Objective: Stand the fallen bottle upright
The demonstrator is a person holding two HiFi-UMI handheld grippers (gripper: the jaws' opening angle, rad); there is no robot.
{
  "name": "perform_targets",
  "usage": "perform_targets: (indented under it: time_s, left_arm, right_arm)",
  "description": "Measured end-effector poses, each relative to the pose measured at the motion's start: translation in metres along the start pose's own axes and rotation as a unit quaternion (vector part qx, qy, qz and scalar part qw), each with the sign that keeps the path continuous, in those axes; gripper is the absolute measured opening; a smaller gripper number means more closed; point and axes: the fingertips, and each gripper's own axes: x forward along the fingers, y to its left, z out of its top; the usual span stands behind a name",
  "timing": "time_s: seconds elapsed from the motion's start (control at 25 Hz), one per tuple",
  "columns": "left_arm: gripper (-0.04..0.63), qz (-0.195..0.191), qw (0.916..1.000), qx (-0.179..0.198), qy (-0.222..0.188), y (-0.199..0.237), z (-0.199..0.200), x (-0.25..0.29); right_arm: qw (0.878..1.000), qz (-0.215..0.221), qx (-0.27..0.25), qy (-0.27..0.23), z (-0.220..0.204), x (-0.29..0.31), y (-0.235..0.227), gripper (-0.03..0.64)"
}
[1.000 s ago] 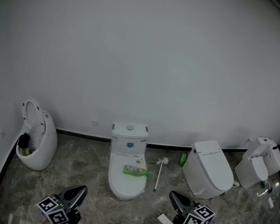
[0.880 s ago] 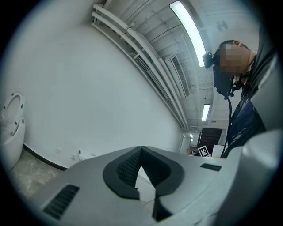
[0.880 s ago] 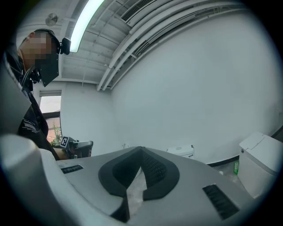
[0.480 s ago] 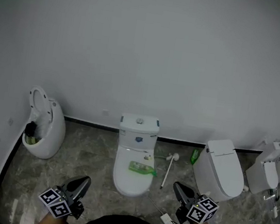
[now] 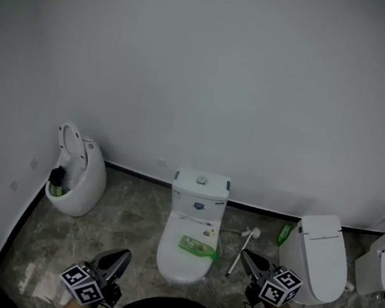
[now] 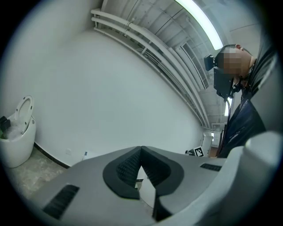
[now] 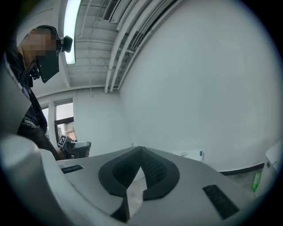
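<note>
Two claws, left gripper (image 5: 121,256) and right gripper (image 5: 247,255), hovering fully closed, gripping nothing | bottle (image 5: 197,246) lying flat on toilet (image 5: 200,187) lid, apart from both | step: approach, seemingly | next: opening jaws, closing on bottle, tilting upright.

Four toilets stand along the wall: the lid-up toilet (image 5: 77,184) at the left, the centre toilet (image 5: 198,199), the right toilet (image 5: 320,256), and the far toilet (image 5: 382,268), cut off at the right of the head view.

Green bottles number two: the fallen bottle (image 5: 197,246) lying on the centre toilet's closed lid, and the upright bottle (image 5: 284,234) on the floor.

One white toilet brush (image 5: 244,242) is recorded.

Hand-held grippers number two, the left hand-held gripper (image 5: 122,254) and the right hand-held gripper (image 5: 245,254), each carrying one marker cube.
</note>
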Motion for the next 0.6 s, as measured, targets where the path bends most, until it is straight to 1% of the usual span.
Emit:
perform_targets:
  time_s: [0.12, 0.24, 0.4, 0.6]
  left_arm:
    - [0.018, 0.008, 0.9999, -0.002, 0.013, 0.009, 0.0, 0.014]
    - [0.018, 0.006, 0.9998, -0.011, 0.015, 0.032, 0.003, 0.029]
    - [0.018, -0.03, 0.9991, -0.015, 0.025, 0.081, 0.015, 0.06]
    - [0.018, -0.08, 0.9953, -0.018, 0.051, 0.165, 0.044, 0.087]
  right_arm:
    - [1.0, 0.003, 0.008, 0.0, 0.001, 0.012, -0.016, 0.011]
    - [1.0, -0.004, 0.011, 0.003, -0.002, 0.029, -0.028, 0.011]
    - [0.999, -0.032, 0.006, 0.005, 0.0, 0.072, -0.044, 0.011]
    - [0.996, -0.084, -0.001, 0.012, 0.011, 0.146, -0.042, 0.011]
